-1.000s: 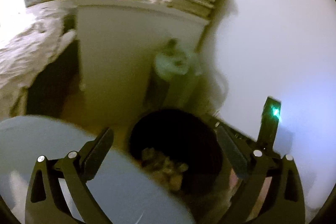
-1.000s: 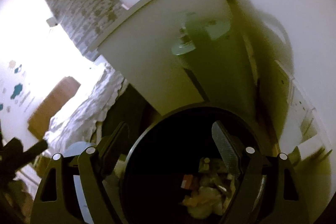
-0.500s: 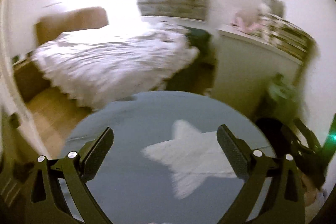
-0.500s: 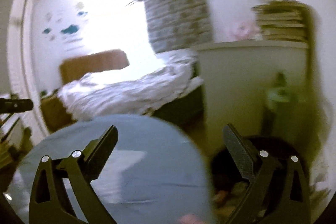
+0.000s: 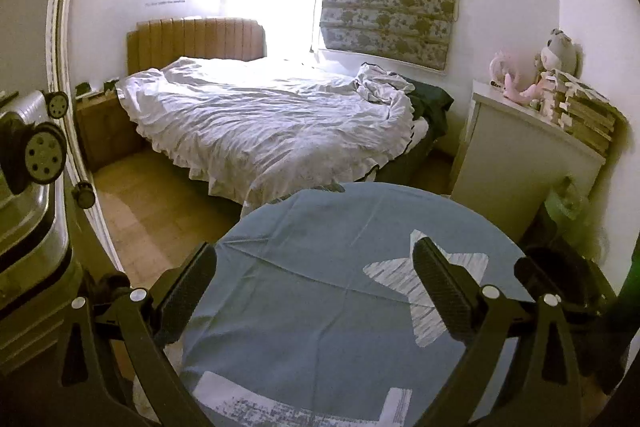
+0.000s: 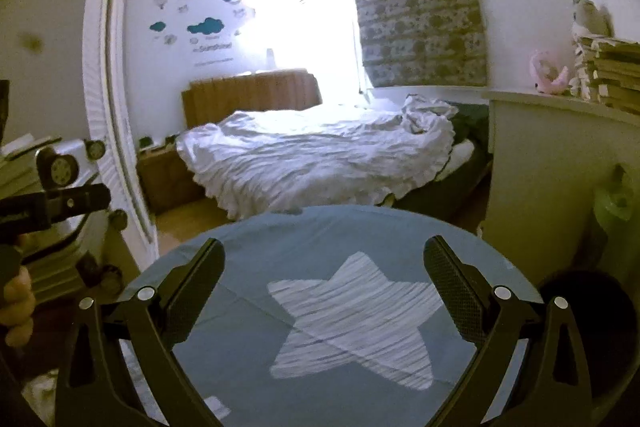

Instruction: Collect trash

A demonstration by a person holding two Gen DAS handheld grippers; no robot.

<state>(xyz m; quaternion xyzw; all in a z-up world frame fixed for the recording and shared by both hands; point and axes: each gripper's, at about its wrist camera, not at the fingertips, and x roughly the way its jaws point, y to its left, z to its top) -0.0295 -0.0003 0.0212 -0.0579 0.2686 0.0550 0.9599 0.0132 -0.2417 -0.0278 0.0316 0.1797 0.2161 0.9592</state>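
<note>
Bedroom ahead; our left gripper (image 5: 314, 283) and right gripper (image 6: 324, 277) both spread, empty, over blue star tablecloth (image 6: 256, 355).

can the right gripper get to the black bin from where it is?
Probably yes. The right gripper is open and empty, the black bin sits low to its right beside the blue rug, and nothing shows between them.

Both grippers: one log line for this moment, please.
left gripper: open, empty | right gripper: open, empty | both over blue star rug | black bin at right edge | no trash held
</note>
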